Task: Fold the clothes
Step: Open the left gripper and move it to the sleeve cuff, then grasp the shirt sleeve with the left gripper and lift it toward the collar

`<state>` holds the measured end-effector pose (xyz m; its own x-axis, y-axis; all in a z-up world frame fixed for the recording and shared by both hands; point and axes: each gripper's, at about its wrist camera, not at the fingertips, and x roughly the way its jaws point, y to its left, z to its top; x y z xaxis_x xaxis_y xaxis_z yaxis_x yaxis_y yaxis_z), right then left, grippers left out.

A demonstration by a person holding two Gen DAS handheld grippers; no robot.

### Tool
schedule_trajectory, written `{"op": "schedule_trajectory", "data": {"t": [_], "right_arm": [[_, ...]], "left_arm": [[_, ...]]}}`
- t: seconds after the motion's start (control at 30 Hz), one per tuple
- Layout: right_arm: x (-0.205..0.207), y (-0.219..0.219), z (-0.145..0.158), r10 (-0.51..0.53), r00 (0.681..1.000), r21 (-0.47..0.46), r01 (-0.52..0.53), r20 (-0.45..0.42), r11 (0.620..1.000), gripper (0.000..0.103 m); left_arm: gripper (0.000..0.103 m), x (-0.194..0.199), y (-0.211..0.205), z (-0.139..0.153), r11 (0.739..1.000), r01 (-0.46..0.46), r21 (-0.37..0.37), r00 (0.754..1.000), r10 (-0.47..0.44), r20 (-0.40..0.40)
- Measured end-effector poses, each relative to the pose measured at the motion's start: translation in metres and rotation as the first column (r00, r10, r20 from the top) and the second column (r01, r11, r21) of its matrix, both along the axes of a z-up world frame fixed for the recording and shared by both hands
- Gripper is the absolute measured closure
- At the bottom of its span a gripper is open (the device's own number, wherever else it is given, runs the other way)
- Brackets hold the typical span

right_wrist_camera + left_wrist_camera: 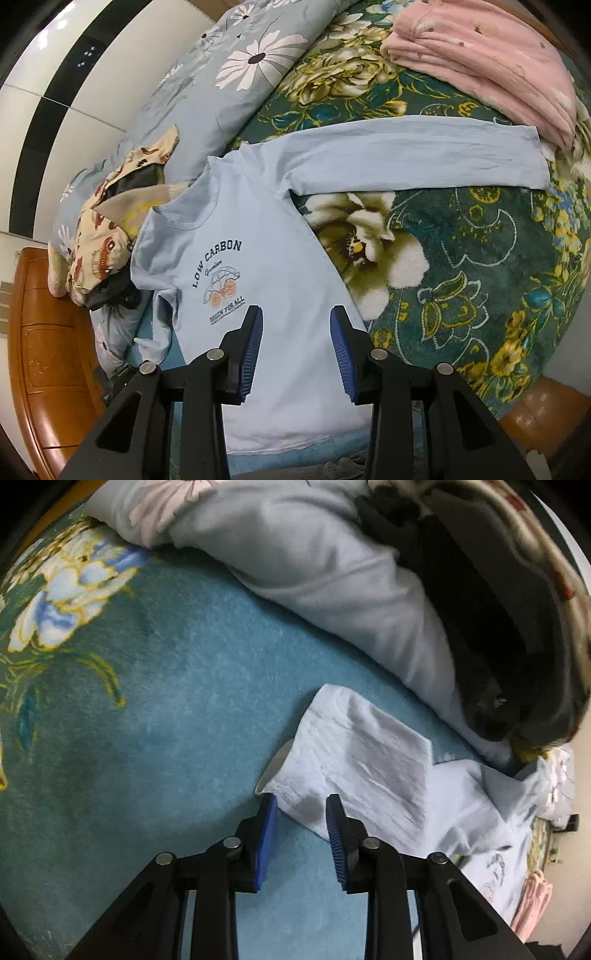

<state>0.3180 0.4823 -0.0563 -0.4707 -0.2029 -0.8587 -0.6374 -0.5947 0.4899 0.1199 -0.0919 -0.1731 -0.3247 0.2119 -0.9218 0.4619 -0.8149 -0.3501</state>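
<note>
My left tongs (301,805) hang over the cuff end of the pale blue shirt's sleeve (354,760). Their ribbed blue pads (267,834) stand partly apart, one at each side of the cuff's corner, and I cannot see them pressing on the cloth. The sleeve is thin, creased cotton, folded back on itself in a flat angular flap, and it lies on the plush teal blanket (155,716) that covers the bed. That blanket has a short fuzzy nap and a woven white-and-blue flower edged in gold. Behind the sleeve runs a soft grey-blue quilt (314,565), rolled into a thick ridge, with dark clothing bunched at its far end.

My right tongs (295,325) hover above the long-sleeved shirt (258,258), spread flat with its printed chest facing up: "LOW CARBON" curves over a small car drawing. These tongs are partly open too, with nothing between the pads. One sleeve stretches straight across the flowered blanket towards a folded pink fleece (491,62), thick and fluffy. Beside the shirt's collar lies a crumpled cream garment (110,229) with a car print, resting against the daisy-patterned quilt. A glossy wooden bed frame (48,350) edges the mattress.
</note>
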Motion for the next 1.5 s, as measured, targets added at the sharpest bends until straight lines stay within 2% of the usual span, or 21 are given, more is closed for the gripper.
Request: {"op": "schedule_trajectory", "data": {"t": [0.03,0.07,0.1,0.2,0.33,0.5,0.63,0.8,0.87,0.93,1.0,1.1,1.17,1.23,1.37,1.43,1.5], "right_arm": [[-0.001,0.001,-0.002,0.001,1.0,-0.003,-0.001,0.006,1.0,0.064],[-0.002,0.001,-0.004,0.002,1.0,-0.006,-0.002,0.013,1.0,0.064],[-0.003,0.001,-0.006,0.003,1.0,-0.008,-0.002,0.02,1.0,0.064],[-0.006,0.001,-0.009,0.007,0.999,-0.012,-0.007,0.035,1.0,0.064],[-0.008,0.002,-0.012,0.01,0.999,-0.021,-0.01,0.043,1.0,0.064],[-0.011,0.003,-0.014,0.014,0.999,-0.038,-0.013,0.044,0.999,0.064],[-0.014,0.002,-0.015,0.024,0.999,-0.048,-0.022,0.047,0.999,0.064],[-0.015,0.005,-0.018,0.023,0.999,-0.064,-0.02,0.037,0.998,0.064],[-0.015,0.007,-0.019,0.018,0.999,-0.075,-0.016,0.029,0.997,0.064],[-0.017,0.007,-0.021,0.017,1.0,-0.085,-0.015,0.022,0.996,0.064],[-0.019,0.008,-0.022,0.018,1.0,-0.093,-0.016,0.016,0.996,0.064],[-0.023,0.009,-0.026,0.023,1.0,-0.105,-0.022,0.01,0.994,0.064],[-0.025,0.01,-0.029,0.023,1.0,-0.113,-0.022,0.004,0.993,0.064],[-0.027,0.014,-0.032,0.013,1.0,-0.127,-0.014,-0.012,0.992,0.064],[-0.025,0.026,-0.038,-0.043,0.996,-0.147,0.032,-0.073,0.989,0.064],[-0.019,0.038,-0.04,-0.119,0.984,-0.133,0.101,-0.133,0.986,0.064],[-0.009,0.048,-0.045,-0.21,0.959,-0.151,0.182,-0.193,0.972,0.064]], "left_arm": [[0.081,0.0,0.001,0.001,1.0,-0.006,-0.016,1.0,0.005,-0.007],[0.096,0.0,0.003,0.002,0.999,-0.011,-0.031,1.0,0.011,-0.015],[0.098,0.001,0.004,0.004,0.999,-0.01,-0.045,1.0,0.009,-0.019],[0.099,0.005,0.001,0.019,0.996,-0.032,-0.078,0.998,0.027,-0.065],[0.1,0.013,-0.022,0.056,0.985,-0.091,-0.144,0.982,0.065,-0.176],[0.1,0.014,-0.056,0.083,0.951,-0.138,-0.276,0.972,0.077,-0.224],[0.1,0.017,-0.073,0.084,0.942,-0.168,-0.289,0.968,0.102,-0.229],[0.1,0.004,-0.055,0.12,0.928,-0.125,-0.35,0.954,0.015,-0.3],[0.1,0.001,-0.041,0.136,0.923,-0.093,-0.373,0.94,-0.042,-0.339],[0.1,0.005,-0.009,0.164,0.921,-0.023,-0.389,0.902,-0.149,-0.406],[0.1,0.009,0.03,0.191,0.912,0.066,-0.405,0.845,-0.267,-0.463],[0.1,0.009,0.092,0.228,0.882,0.192,-0.43,0.733,-0.42,-0.535],[0.1,0.008,0.135,0.252,0.852,0.269,-0.449,0.644,-0.506,-0.574],[0.1,-0.003,0.181,0.266,0.82,0.335,-0.463,0.573,-0.568,-0.591],[0.1,-0.029,0.267,0.274,0.75,0.453,-0.482,0.488,-0.661,-0.571],[0.1,-0.039,0.315,0.261,0.7,0.506,-0.505,0.461,-0.714,-0.528],[0.1,-0.049,0.364,0.247,0.645,0.556,-0.525,0.431,-0.763,-0.482]]}}
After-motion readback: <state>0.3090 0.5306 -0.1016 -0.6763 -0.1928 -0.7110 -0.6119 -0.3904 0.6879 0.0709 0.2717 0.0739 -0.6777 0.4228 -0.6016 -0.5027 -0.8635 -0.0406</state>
